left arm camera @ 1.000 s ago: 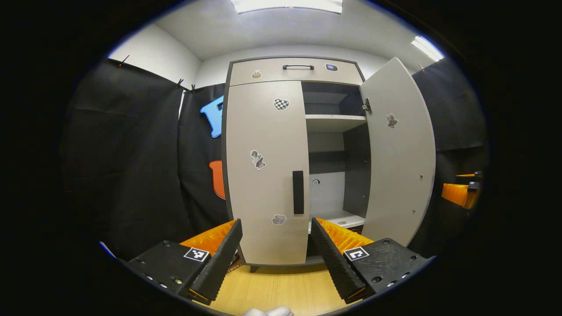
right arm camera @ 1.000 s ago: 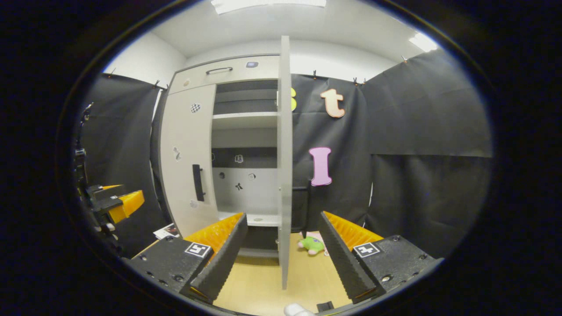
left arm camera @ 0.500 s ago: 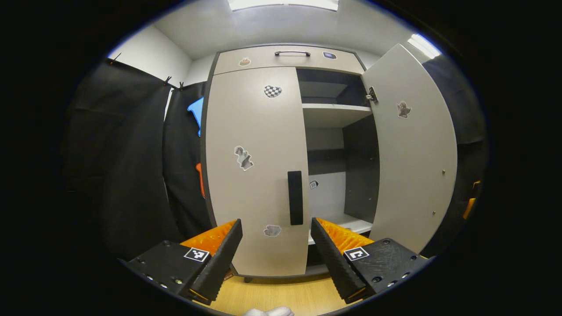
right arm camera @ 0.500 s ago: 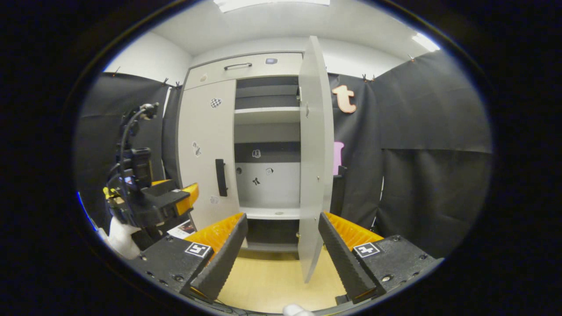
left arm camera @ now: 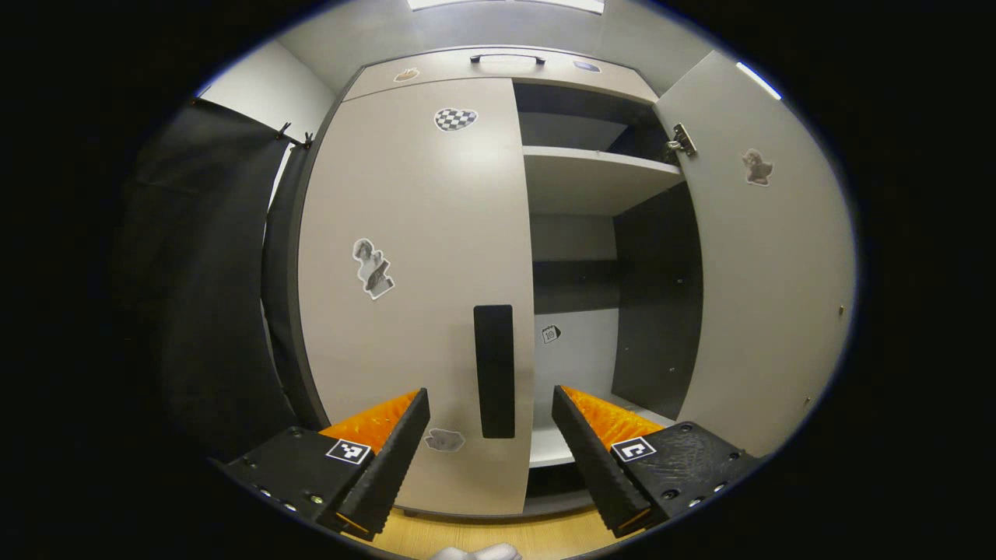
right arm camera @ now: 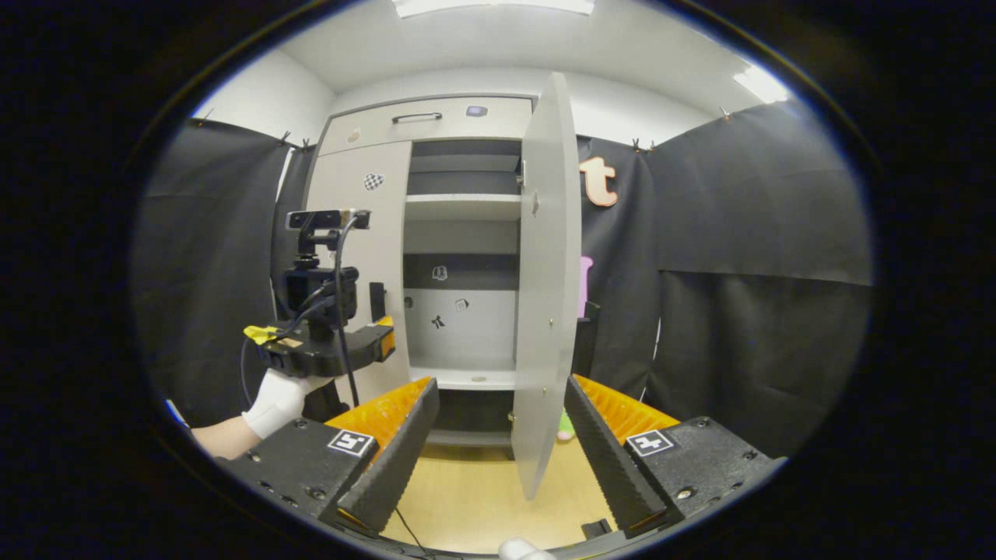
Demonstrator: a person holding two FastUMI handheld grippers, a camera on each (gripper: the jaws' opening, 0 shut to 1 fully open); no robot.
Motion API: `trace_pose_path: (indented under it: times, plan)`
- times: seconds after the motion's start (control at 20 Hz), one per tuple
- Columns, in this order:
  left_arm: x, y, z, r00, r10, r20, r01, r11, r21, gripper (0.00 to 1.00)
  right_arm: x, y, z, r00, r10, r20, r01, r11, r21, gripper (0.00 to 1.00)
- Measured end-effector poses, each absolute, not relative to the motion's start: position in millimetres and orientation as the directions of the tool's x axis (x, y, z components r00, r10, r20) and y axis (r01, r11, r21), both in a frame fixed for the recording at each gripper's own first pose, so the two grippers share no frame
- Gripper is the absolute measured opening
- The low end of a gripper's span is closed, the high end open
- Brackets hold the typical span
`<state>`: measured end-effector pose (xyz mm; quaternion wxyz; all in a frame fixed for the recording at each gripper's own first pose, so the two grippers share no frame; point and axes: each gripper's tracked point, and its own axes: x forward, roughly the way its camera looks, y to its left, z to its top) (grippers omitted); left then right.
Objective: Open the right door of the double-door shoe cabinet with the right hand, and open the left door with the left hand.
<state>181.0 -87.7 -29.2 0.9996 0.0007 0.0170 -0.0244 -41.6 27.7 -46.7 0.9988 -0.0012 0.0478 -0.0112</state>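
The shoe cabinet (left arm camera: 436, 233) stands upright against the booth wall, directly ahead of both tools. It is a large rigid panel unit; judged from its build, it will not shift under a light pull.

Right door (right arm camera: 548, 272): already swung out wide, standing edge-on in the right gripper view and showing its inner face in the left gripper view. The shelves (left arm camera: 591, 175) behind it are exposed. This half of the task appears complete.

Left door (left arm camera: 412, 272): shut, flush with the cabinet front. It is a stiff flat board on side hinges, likely light to swing, with a smooth face that offers no purchase.

Handle (left arm camera: 495, 371): a dark vertical bar near the free inner edge of the left door. This is the only sound grip point; clamp it across its width and pull outward along the hinge arc, not straight back.

Left tool (left arm camera: 490, 435): jaws spread apart, holding nothing, lined up either side of the handle but apparently not yet touching it.

Right tool (right arm camera: 502, 435): jaws spread apart, holding nothing, with the lower edge of the right door seen between them and farther off
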Motion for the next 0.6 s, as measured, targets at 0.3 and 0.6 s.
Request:
trace_pose_path:
  times: [0.3, 0.6]
  plan:
    - [217, -91, -35, 0.998, -0.047, -0.041, 0.047, 0.999, 0.007, 0.96, -36, 26, -49, 0.995, -0.036, -0.097, 0.035, 0.999, -0.011, 1.0]
    - [235, -93, -34, 0.998, -0.048, -0.045, 0.048, 0.999, 0.011, 0.8, -25, 26, -48, 0.994, -0.038, -0.099, 0.036, 0.999, -0.023, 1.0]
